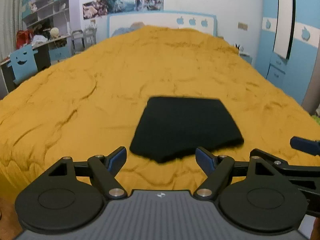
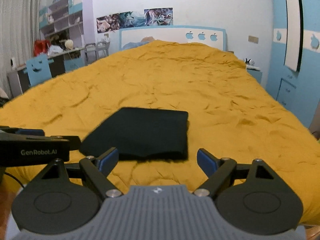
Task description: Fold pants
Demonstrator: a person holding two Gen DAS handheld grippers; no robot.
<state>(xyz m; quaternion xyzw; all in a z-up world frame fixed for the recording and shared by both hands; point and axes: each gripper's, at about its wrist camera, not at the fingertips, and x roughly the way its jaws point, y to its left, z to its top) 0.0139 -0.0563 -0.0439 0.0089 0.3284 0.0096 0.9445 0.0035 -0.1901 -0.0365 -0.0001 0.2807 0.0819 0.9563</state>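
The black pants (image 1: 186, 128) lie folded into a compact flat packet on the mustard-yellow bedspread (image 1: 80, 104); they also show in the right wrist view (image 2: 140, 134). My left gripper (image 1: 161, 158) is open and empty, held just short of the packet's near edge. My right gripper (image 2: 158, 160) is open and empty, also just short of the near edge. The right gripper's blue fingertip (image 1: 304, 145) shows at the right edge of the left wrist view. The left gripper's body (image 2: 34, 150) shows at the left of the right wrist view.
The bed fills most of both views, with a white and blue headboard (image 2: 172, 37) at the far end. A desk with a blue chair (image 1: 24, 64) and shelves stand at the left. A blue wardrobe (image 2: 296, 60) stands at the right.
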